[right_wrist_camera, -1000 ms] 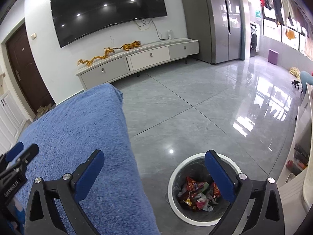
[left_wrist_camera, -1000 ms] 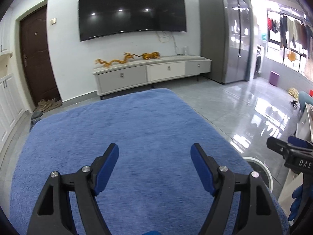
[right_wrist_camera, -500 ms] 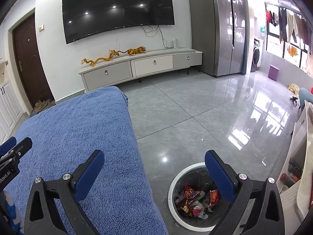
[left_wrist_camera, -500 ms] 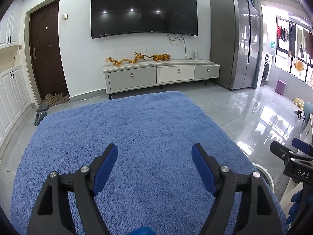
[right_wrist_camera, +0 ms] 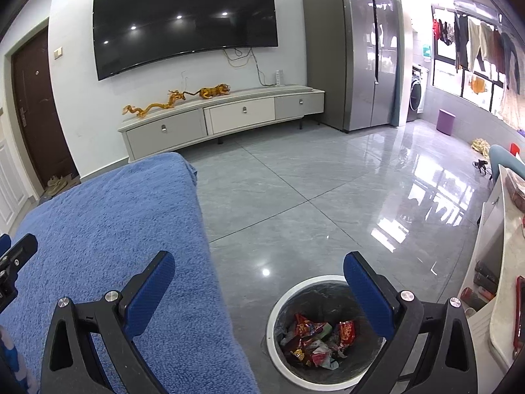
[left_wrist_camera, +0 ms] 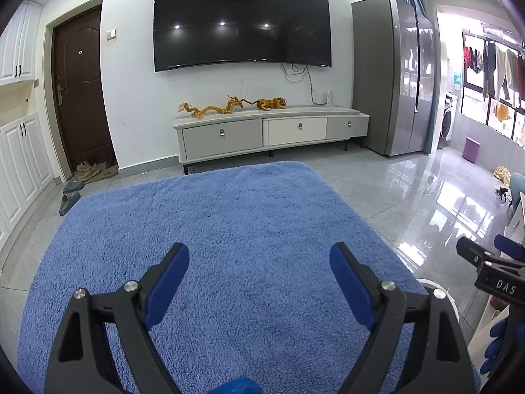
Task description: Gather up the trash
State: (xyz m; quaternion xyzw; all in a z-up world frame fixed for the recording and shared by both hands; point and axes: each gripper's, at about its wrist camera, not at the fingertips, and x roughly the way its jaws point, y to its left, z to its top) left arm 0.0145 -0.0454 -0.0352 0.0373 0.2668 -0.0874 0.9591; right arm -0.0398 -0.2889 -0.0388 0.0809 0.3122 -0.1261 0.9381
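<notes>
Change: left gripper (left_wrist_camera: pixel 259 275) jaws have just been opening, nothing between them.
Right gripper (right_wrist_camera: pixel 259 282): wide apart, empty.
Trash (right_wrist_camera: pixel 316 339): in bin (right_wrist_camera: pixel 279 298), under right finger.
Edge: blue towel (right_wrist_camera: pixel 115 216) edge between fingers; bare floor (right_wrist_camera: pixel 295 190) ahead.

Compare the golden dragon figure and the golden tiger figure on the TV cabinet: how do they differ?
The dragon figure is long, thin and wavy; the tiger figure is short and compact. The dragon figure stretches over the cabinet's left part; the tiger figure sits nearer the middle, to the dragon's right. The tiger figure shows dark stripes; the dragon figure looks plain golden. Both stand on the TV cabinet below the television.
</notes>
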